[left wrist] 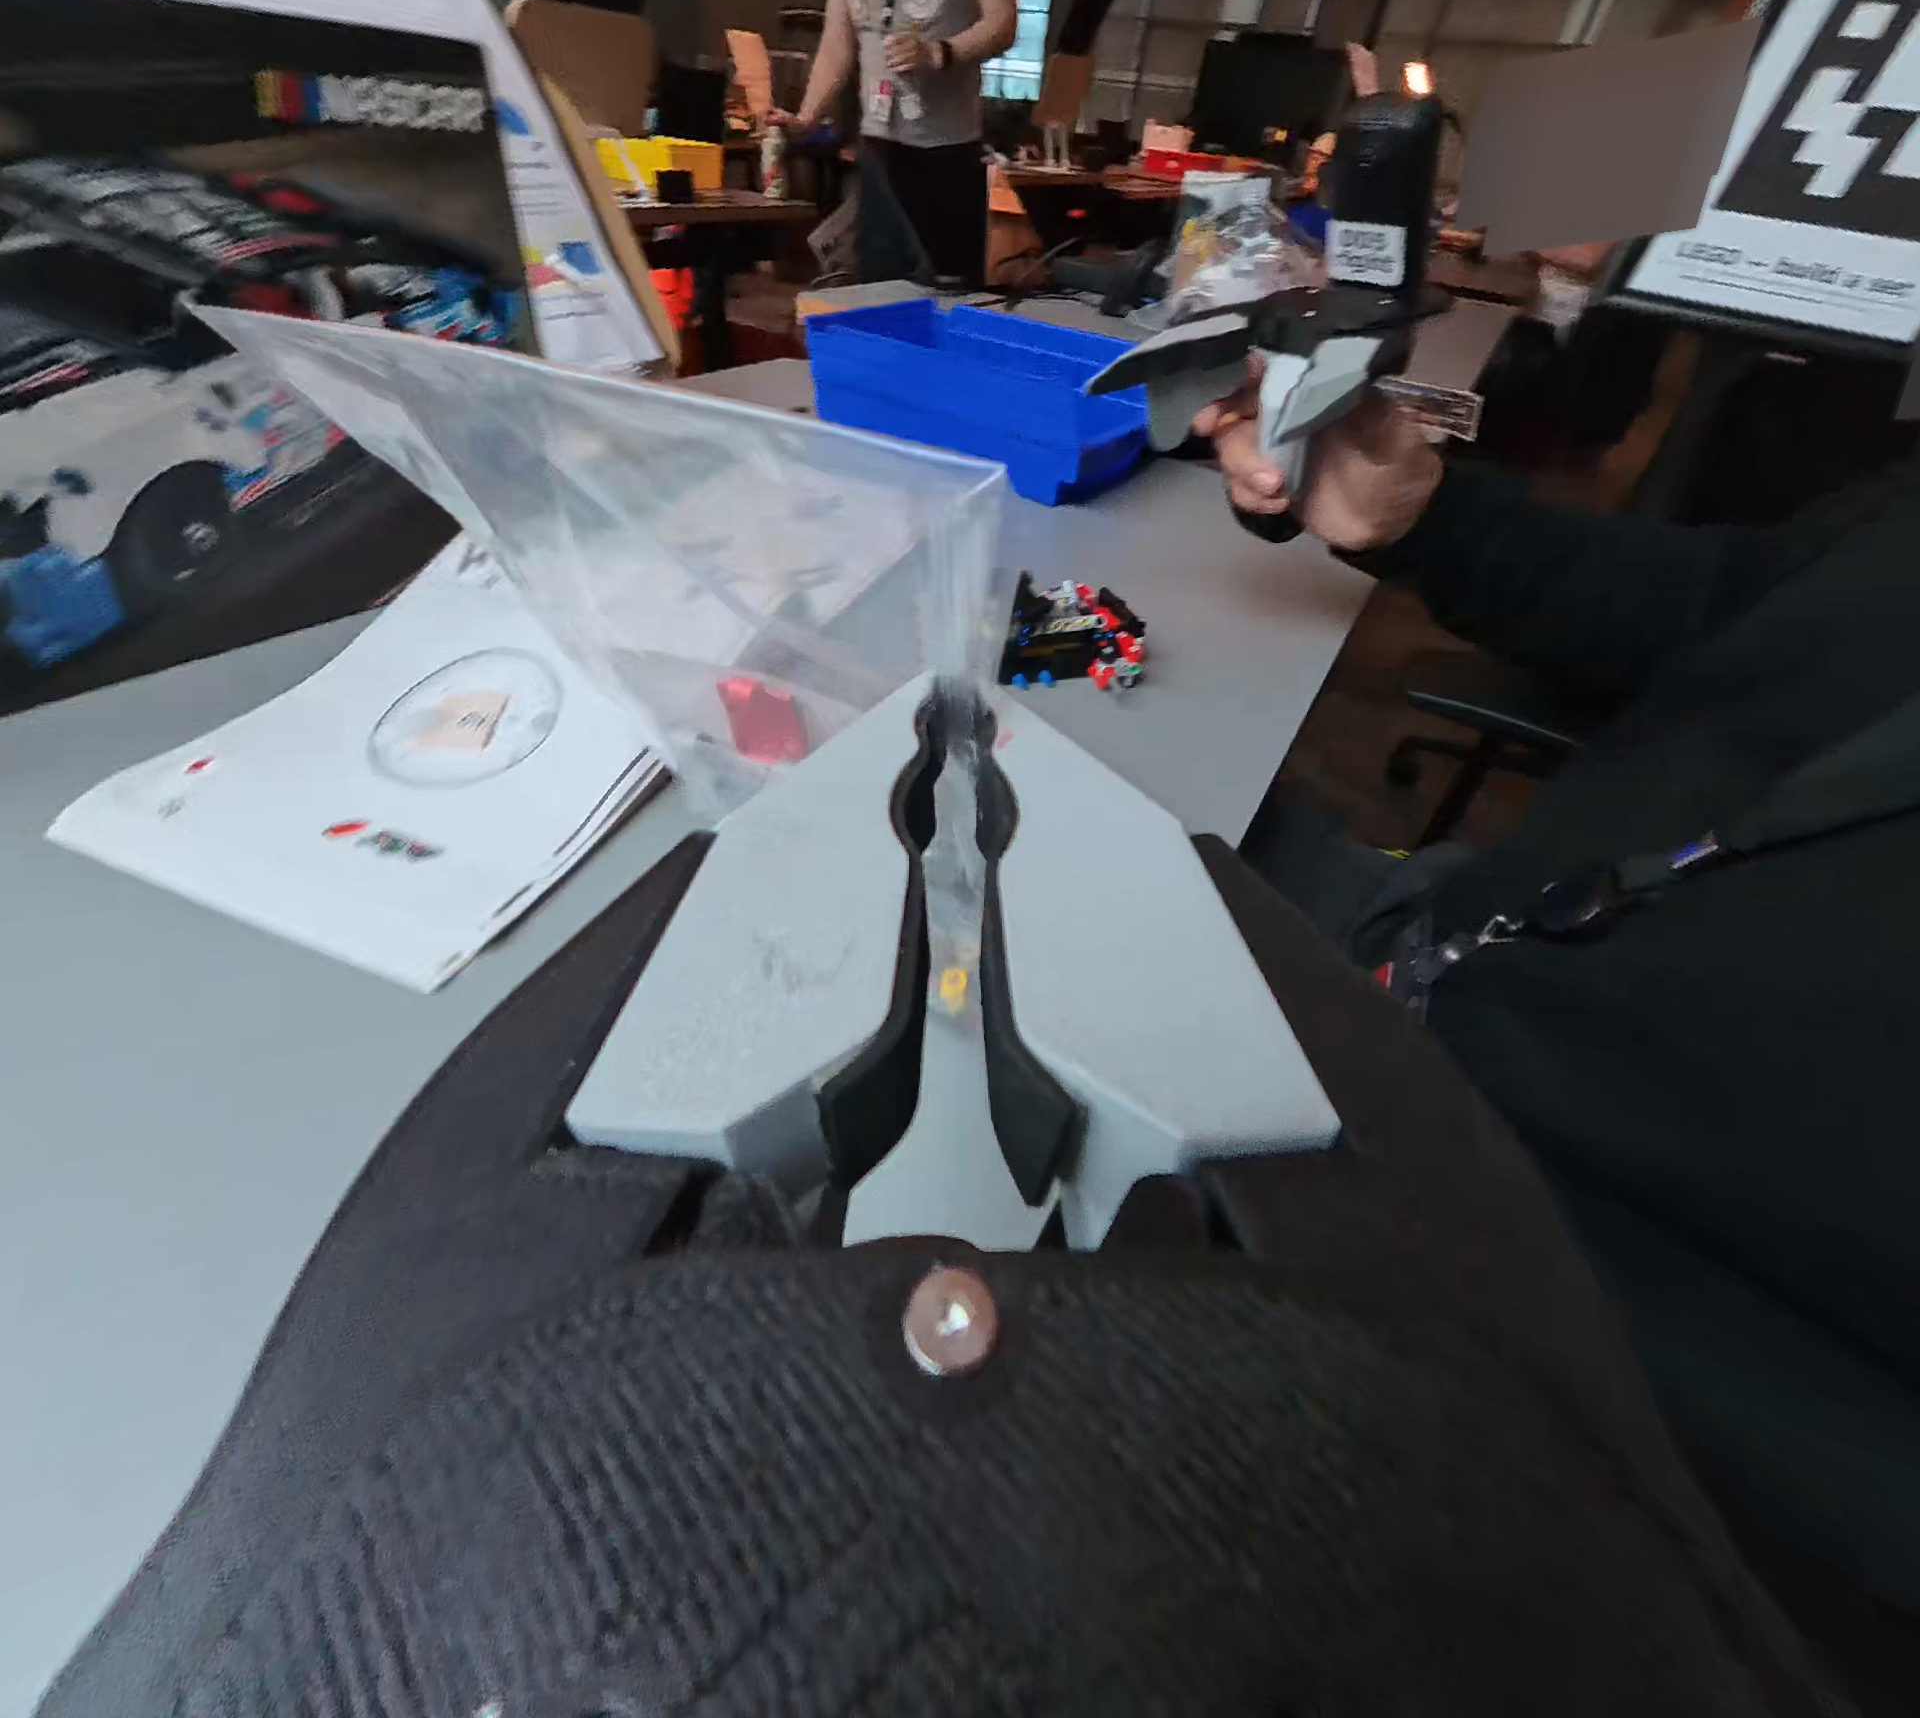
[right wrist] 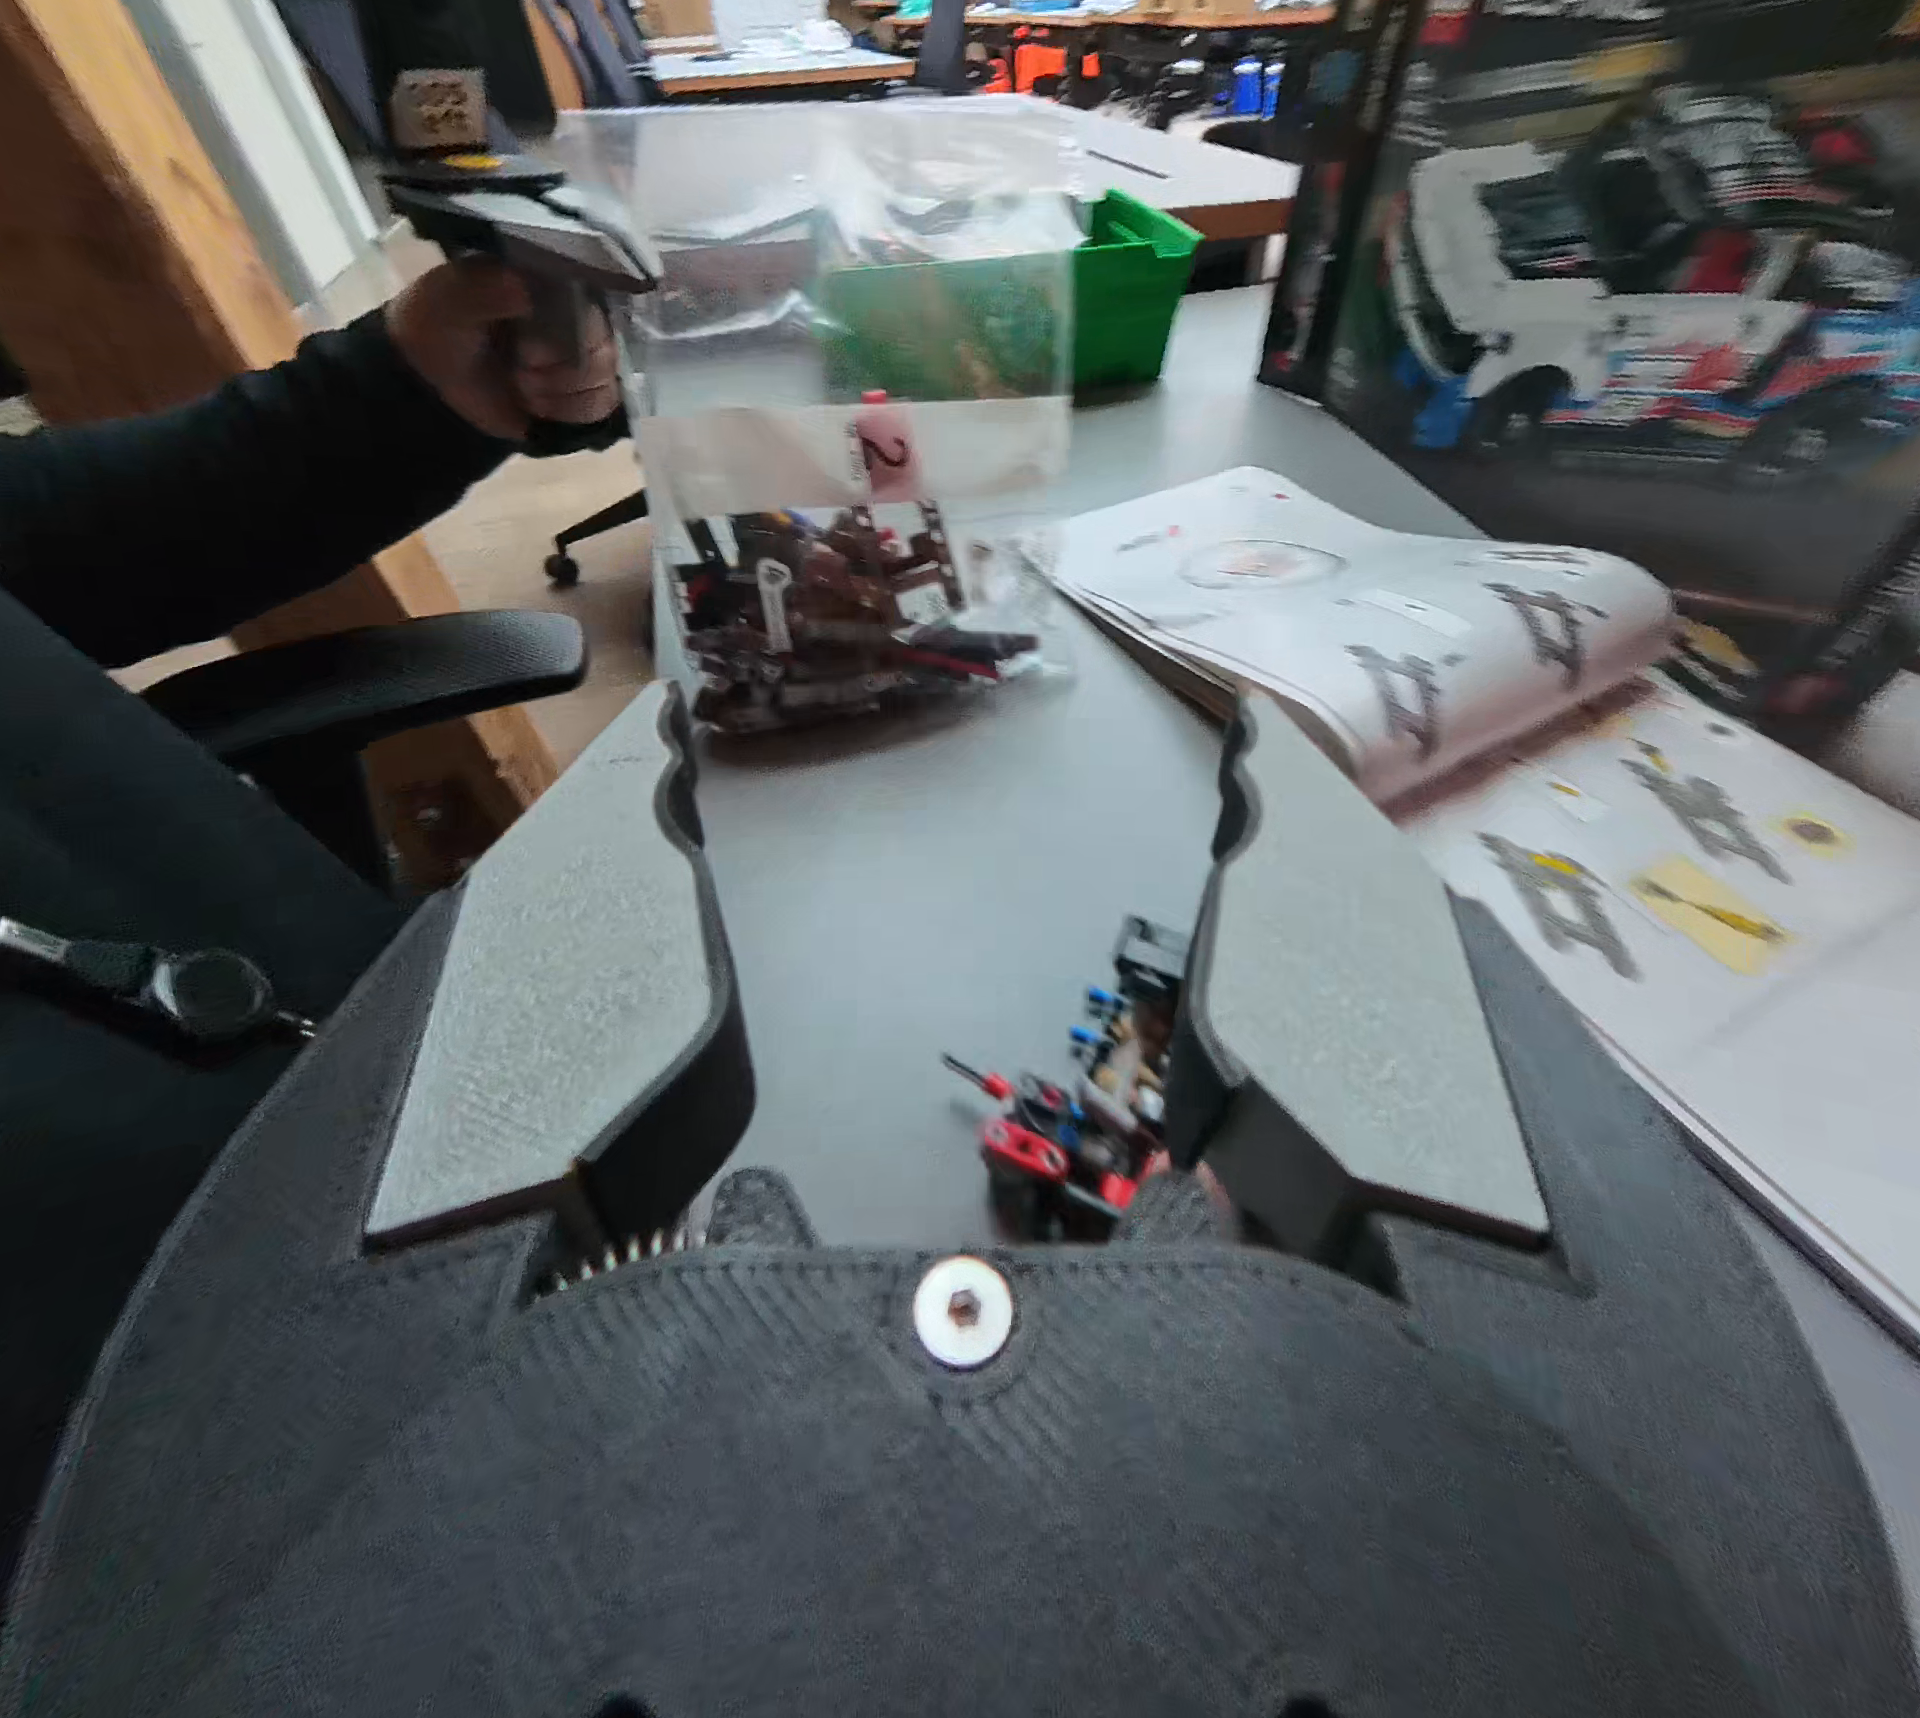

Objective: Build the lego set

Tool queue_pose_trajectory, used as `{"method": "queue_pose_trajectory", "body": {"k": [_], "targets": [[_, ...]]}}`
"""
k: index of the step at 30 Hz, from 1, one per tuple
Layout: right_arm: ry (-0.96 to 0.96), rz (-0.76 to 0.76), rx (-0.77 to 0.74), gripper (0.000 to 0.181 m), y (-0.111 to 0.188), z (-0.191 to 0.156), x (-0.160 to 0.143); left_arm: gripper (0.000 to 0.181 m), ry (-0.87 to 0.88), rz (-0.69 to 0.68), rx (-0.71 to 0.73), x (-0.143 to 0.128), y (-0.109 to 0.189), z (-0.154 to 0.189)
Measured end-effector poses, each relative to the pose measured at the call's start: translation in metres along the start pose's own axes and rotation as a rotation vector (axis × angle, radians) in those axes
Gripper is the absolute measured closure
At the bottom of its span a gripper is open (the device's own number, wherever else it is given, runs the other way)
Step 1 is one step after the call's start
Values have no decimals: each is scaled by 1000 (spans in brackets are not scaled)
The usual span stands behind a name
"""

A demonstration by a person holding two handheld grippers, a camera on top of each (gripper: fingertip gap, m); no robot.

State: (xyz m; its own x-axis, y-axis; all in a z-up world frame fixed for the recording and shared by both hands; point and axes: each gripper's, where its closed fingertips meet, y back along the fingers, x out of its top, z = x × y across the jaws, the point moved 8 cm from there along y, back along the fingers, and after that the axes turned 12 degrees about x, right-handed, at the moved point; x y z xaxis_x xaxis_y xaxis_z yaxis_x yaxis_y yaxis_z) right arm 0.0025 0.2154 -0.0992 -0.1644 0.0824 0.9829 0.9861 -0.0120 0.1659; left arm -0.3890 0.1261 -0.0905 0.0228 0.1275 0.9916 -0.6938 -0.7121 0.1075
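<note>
Fingers of the left gripper (left wrist: 951,733) are clenched on the top edge of a clear bag (right wrist: 831,442), lifted so its dark, blurred pieces sag onto the surface (right wrist: 935,837). Right gripper (right wrist: 951,795) hangs released, its right finger hiding part of a small model (right wrist: 1060,1138). Beyond lie a booklet (right wrist: 1351,619), a blurred box (right wrist: 1621,234) and a green bin (right wrist: 1132,286).

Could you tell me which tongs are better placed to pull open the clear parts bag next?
Probably right: the right tongs are open and empty, facing the parts bag, while the left tongs are shut on its top edge.
</note>
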Motion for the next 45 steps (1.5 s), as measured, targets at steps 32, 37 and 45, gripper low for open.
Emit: {"method": "queue_pose_trajectory", "body": {"k": [32,37,45], "targets": [[-33,-35,-50,127,-120,-32,7,154,-3,4,-307,23,-137,65],[-69,-10,-16,181,-96,-27,0,132,-55,-185,-106,8,-149,-31],[-48,76,-133,148,-36,-12,25,155,57,-49,-313,-4,-136,-79]]}}
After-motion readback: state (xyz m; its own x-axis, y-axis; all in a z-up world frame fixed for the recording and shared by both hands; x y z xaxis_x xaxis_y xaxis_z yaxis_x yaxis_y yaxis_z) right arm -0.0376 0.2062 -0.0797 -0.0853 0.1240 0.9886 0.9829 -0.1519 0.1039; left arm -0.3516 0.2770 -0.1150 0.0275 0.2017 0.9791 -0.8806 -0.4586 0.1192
